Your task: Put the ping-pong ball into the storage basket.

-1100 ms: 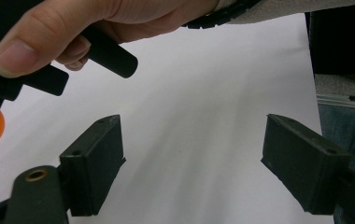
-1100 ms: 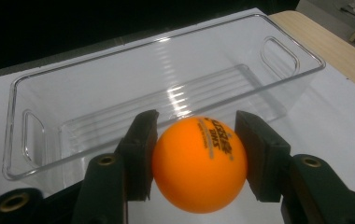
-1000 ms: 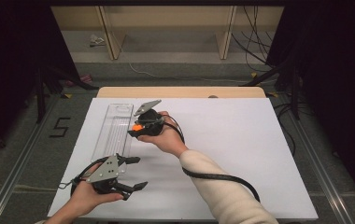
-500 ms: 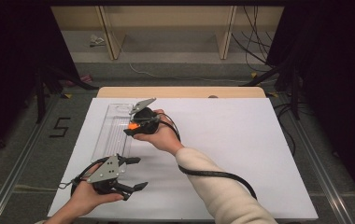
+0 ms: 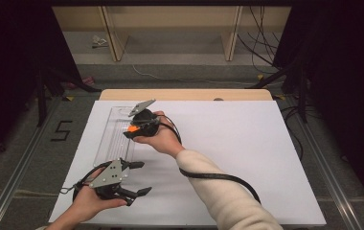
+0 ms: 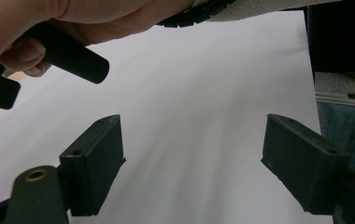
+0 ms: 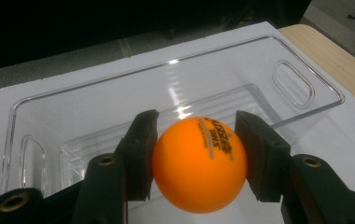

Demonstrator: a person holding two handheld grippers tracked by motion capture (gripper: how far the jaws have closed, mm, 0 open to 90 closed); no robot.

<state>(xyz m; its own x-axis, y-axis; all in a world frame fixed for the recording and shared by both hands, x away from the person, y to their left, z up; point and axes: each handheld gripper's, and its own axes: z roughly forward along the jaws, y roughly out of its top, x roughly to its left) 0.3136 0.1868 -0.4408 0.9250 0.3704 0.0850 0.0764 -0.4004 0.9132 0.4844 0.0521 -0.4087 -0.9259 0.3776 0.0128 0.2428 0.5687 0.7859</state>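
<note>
- Right gripper [image 7: 195, 161] clamped on small orange ping-pong ball with dark printed lettering [image 7: 199, 163]; both black jaw pads press the ball's sides, centre-bottom of right gripper view.
- Ball sits over clear rectangular plastic tray with slotted handle cutouts [image 7: 306, 77]; tray spans the middle of that view. Can't tell if ball touches the tray floor.
- High view: right gripper [image 5: 130, 131] left of centre, above the tray [image 5: 104, 139], orange ball [image 5: 133, 128] peeking out between the jaws. Grey three-cornered plate on top, tilted.
- Tray lies lengthwise on white table sheet [image 5: 247, 143], along its left side, running up toward the pale wooden table edge [image 5: 185, 94] at the top.
- Left gripper [image 5: 139, 178] at lower left of high view, jaws wide apart, nothing between them, held just above the sheet, near the tray's lower end.
- Left gripper view: jaws spread to both bottom corners, bare white sheet [image 6: 189, 116] between; right hand [image 6: 49, 23] with its black gripper handle in upper left.
- Black cable [image 5: 218, 177] trails from the right gripper under the cream sleeve [image 5: 218, 191].
</note>
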